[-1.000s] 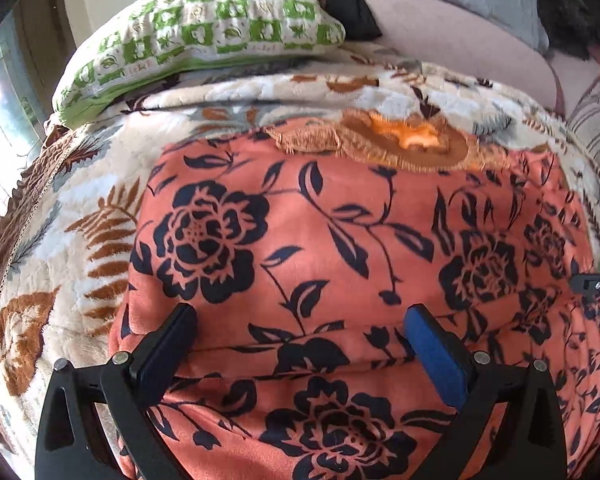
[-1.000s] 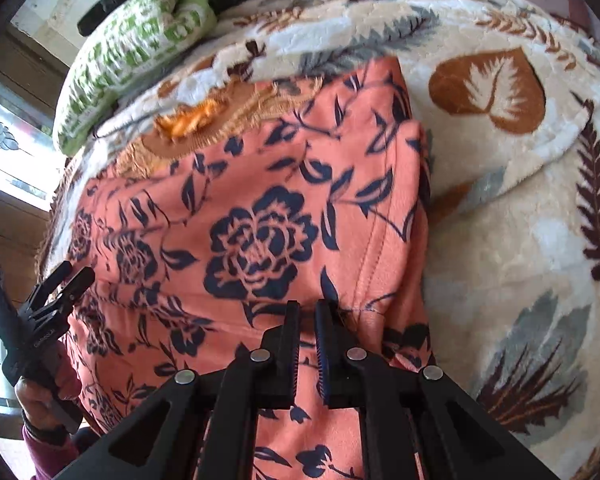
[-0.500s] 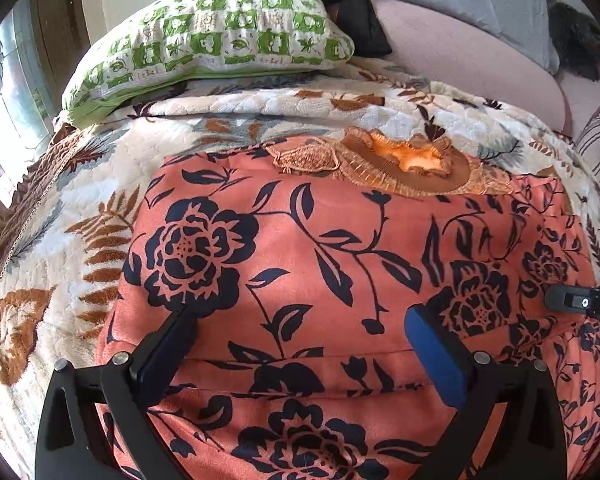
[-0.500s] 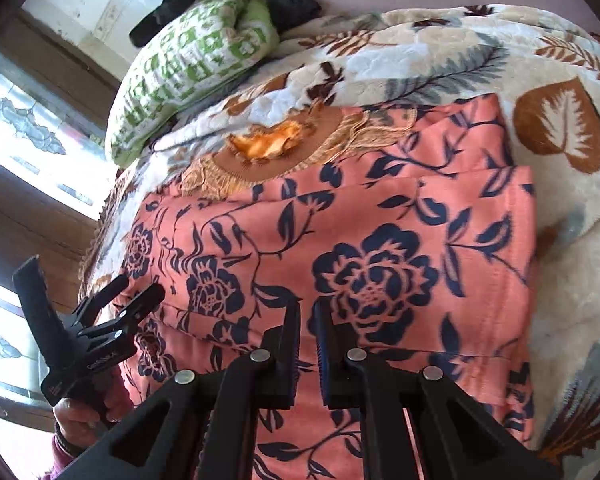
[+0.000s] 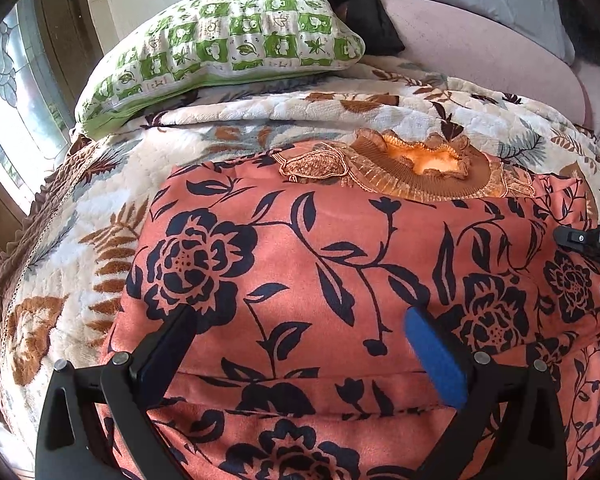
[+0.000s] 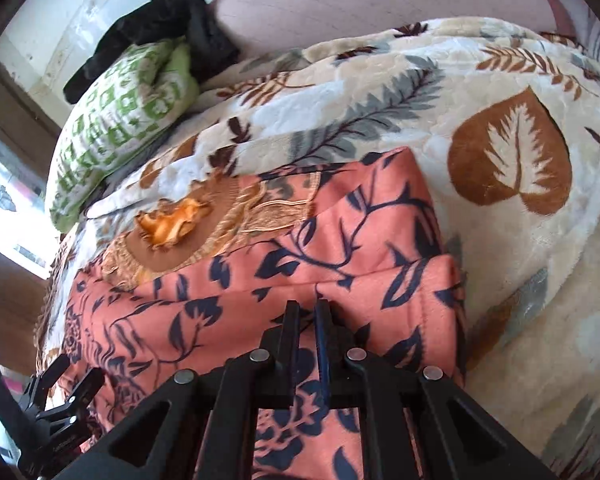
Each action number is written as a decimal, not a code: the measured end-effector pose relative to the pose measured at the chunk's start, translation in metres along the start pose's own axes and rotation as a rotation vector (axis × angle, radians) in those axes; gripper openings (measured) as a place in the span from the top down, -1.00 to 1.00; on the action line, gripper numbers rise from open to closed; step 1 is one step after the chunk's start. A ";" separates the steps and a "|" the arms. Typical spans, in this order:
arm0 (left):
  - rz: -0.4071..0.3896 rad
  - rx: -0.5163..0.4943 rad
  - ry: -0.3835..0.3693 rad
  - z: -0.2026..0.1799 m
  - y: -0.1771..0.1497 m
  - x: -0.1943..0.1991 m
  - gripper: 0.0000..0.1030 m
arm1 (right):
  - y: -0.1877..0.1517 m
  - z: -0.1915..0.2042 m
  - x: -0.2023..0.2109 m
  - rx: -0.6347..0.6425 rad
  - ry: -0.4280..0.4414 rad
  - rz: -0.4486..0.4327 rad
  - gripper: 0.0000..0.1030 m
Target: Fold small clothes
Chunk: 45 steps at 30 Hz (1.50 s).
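The orange floral garment (image 5: 340,280) is spread on the leaf-print blanket (image 6: 500,120) of the bed, directly beneath and ahead of both sets of fingers. The left gripper (image 5: 296,344) is held released, fingers wide apart above the cloth. The right gripper (image 6: 306,328) is clenched; whether a fold is pinched cannot be told. The fabric is judged soft, light and limp; the stitched edge right of the right fingers is best pinched.

Left wrist view: close, angled down over the garment (image 5: 340,264) toward the pillow (image 5: 228,36). Right wrist view: equally close, from the garment's right edge. Both share garment, pillow and bedspread (image 6: 420,92).
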<state>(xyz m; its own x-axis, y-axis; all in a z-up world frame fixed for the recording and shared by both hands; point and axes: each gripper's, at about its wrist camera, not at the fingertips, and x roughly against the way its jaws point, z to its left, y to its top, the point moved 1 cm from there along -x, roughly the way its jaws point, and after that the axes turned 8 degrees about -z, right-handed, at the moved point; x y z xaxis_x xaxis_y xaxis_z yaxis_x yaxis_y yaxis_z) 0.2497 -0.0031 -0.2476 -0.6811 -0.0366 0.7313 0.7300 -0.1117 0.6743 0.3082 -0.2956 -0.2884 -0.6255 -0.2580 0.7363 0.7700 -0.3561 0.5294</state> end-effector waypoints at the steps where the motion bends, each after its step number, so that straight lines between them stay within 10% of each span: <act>1: 0.007 -0.001 0.002 -0.001 0.000 -0.002 -1.00 | 0.002 -0.008 0.000 -0.040 0.030 -0.010 0.80; 15: -0.007 0.006 0.050 0.034 -0.010 0.005 -1.00 | -0.027 0.123 0.019 0.185 0.302 0.059 0.76; 22: 0.025 -0.011 0.029 0.035 -0.013 0.001 -1.00 | -0.038 0.165 -0.045 0.215 0.187 0.180 0.75; 32: 0.023 0.029 -0.036 0.047 -0.012 0.010 -1.00 | -0.012 0.179 -0.072 0.195 0.118 0.135 0.79; 37: -0.028 0.142 0.004 0.082 -0.007 0.025 -1.00 | -0.010 0.203 -0.054 0.186 0.235 0.107 0.76; 45: 0.144 0.294 -0.014 0.123 -0.027 -0.008 -1.00 | -0.036 0.270 -0.086 0.248 0.290 0.244 0.76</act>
<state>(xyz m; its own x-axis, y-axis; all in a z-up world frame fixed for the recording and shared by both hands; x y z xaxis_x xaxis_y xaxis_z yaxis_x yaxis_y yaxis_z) 0.2426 0.1226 -0.2587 -0.5706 -0.0178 0.8210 0.8051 0.1850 0.5636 0.3680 -0.0180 -0.2568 -0.4042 -0.5610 0.7224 0.8839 -0.0365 0.4662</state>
